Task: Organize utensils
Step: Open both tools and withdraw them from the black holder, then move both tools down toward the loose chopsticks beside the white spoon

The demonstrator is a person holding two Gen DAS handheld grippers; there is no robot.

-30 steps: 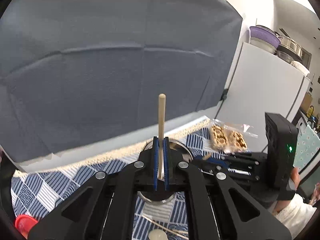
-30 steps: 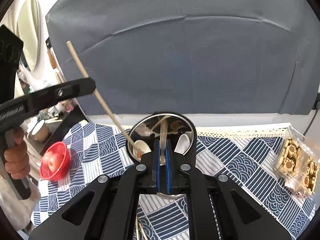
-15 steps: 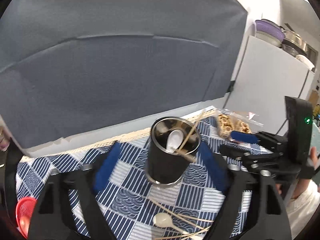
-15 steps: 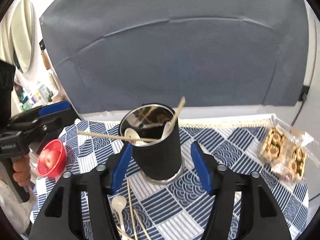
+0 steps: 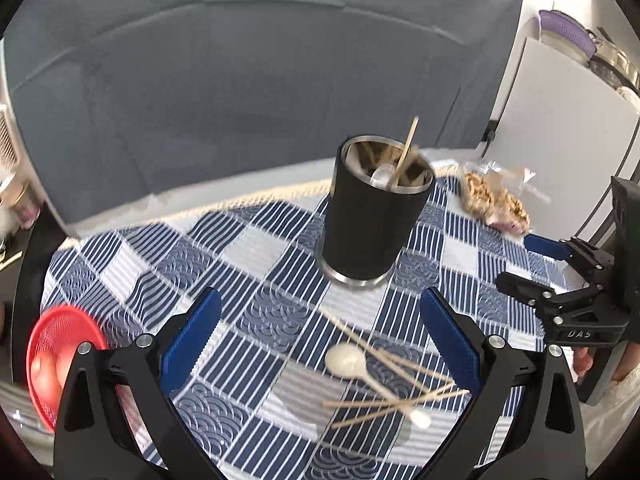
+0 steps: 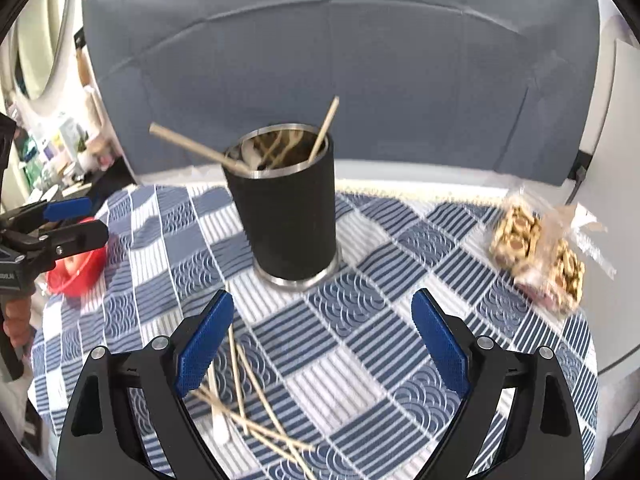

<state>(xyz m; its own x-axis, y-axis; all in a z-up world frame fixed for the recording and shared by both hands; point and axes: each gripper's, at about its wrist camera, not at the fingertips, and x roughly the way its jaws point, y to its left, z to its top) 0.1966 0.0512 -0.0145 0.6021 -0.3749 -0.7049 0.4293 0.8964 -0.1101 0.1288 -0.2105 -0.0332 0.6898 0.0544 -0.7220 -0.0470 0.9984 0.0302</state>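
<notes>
- Toward the far edge of the table stands the black cup (image 5: 370, 216), upright on its steel base, holding a pale spoon (image 5: 382, 174) and wooden chopsticks (image 6: 326, 128) that lean out over the rim; one stick (image 6: 192, 146) slants out to the left in my right view.
- On the near part of the checked blue-and-white tablecloth (image 5: 256, 264) lies a loose pile of chopsticks (image 5: 396, 392), crossing one another, with a white spoon (image 5: 346, 360) among them, its bowl toward the cup.
- My left tongs (image 5: 320, 340) hang over that pile with the blue pads (image 5: 192, 340) spread wide; the jaws have just been opening and nothing is gripped, though the spoon and sticks show in the gap below them.
- My right tongs (image 6: 324, 336) are likewise spread wide, jaws just opened, gripping nothing; the pile of sticks (image 6: 248, 412) lies under the left pad (image 6: 204, 344), the cup beyond the gap.
- Each pair of tongs shows in the other's view at the side edge of the table, with my hand (image 6: 18, 316) behind the left one.
- Near the left edge sits a red mesh bowl (image 5: 52, 356) with something reddish inside, blurred.
- Near the right far corner lies a clear packet of snacks (image 6: 536, 252).
- Behind the table hangs a grey cloth backdrop (image 5: 256, 80).
</notes>
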